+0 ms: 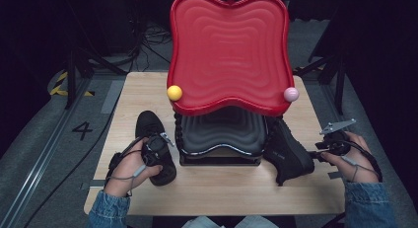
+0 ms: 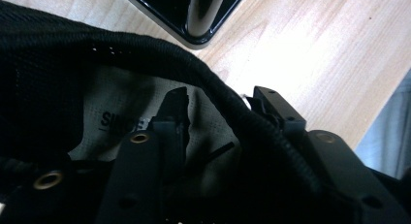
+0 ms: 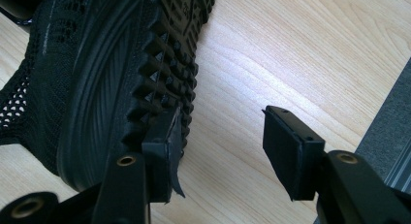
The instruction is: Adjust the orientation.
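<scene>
A black mesh shoe (image 1: 148, 123) stands upright on the wooden table (image 1: 222, 188), left of a black stand. My left gripper (image 1: 158, 148) is over its heel opening. In the left gripper view the gripper (image 2: 223, 105) is open and straddles the shoe's padded collar (image 2: 145, 54), one jaw inside above the insole (image 2: 116, 112), the other outside. A second black shoe (image 1: 288, 154) lies on its side at the right, its studded sole (image 3: 160, 64) turned outward. My right gripper (image 1: 311, 154) is open beside it (image 3: 220, 124), one jaw against the sole's edge, the gap over bare wood.
A large red apple-shaped tray (image 1: 229, 45) sits raised on the black ribbed stand (image 1: 222, 134) at mid-table. A yellow ball (image 1: 174, 93) and a pink ball (image 1: 291, 94) sit at its front corners. The stand's corner (image 2: 194, 20) lies close beyond the left shoe. Grey floor surrounds the table.
</scene>
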Tool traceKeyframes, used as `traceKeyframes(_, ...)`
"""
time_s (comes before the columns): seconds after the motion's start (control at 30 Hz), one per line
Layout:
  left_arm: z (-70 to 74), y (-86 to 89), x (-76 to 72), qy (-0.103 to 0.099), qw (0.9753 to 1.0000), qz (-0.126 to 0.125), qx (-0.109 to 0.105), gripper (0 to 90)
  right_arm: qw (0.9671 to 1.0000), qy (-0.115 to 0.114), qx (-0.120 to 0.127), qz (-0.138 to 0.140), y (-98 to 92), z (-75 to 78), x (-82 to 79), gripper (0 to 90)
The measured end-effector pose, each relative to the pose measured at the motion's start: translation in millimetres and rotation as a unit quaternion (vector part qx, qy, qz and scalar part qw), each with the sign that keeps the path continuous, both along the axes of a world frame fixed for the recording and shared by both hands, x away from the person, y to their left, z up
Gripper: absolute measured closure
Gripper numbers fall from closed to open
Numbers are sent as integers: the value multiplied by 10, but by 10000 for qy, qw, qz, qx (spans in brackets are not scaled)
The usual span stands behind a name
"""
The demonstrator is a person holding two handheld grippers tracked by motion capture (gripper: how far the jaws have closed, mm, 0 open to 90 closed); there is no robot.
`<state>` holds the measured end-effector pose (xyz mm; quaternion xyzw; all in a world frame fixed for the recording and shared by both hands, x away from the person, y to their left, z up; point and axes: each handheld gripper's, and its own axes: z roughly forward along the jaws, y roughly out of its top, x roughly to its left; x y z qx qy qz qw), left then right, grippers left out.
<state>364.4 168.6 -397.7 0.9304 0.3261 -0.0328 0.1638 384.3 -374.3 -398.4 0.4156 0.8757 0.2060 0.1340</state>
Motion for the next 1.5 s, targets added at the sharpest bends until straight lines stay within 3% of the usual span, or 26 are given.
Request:
traceKeyframes(0.1,15,-30,-8,44,9999,-61,123,656,10000,18,8,-4,2,-4,0,489)
traceKeyframes(0.3,45,-22,-24,134,9999,-8,103,706,10000,23,-11,2,3,-17,5,492)
traceKeyframes(0.53,36,-12,-38,326,9990,-108,282,682,10000,46,-39,28,8,-35,13,492)
traceKeyframes(0.6,11,-6,-25,469,9986,-135,186,723,10000,49,-44,21,15,-40,14,492)
traceKeyframes(0.8,-25,5,-34,608,9977,-304,17,821,10000,-31,-44,32,12,-30,13,492)
traceKeyframes(1.03,-28,20,-47,553,9983,-166,-72,855,10000,-66,-4,10,7,-17,1,491)
traceKeyframes(1.2,-34,34,-43,512,9983,-226,-160,859,10000,-74,-4,4,16,-15,-1,494)
traceKeyframes(1.5,34,37,-48,242,9991,-258,-228,861,9999,-108,41,-11,-1,-5,-29,494)
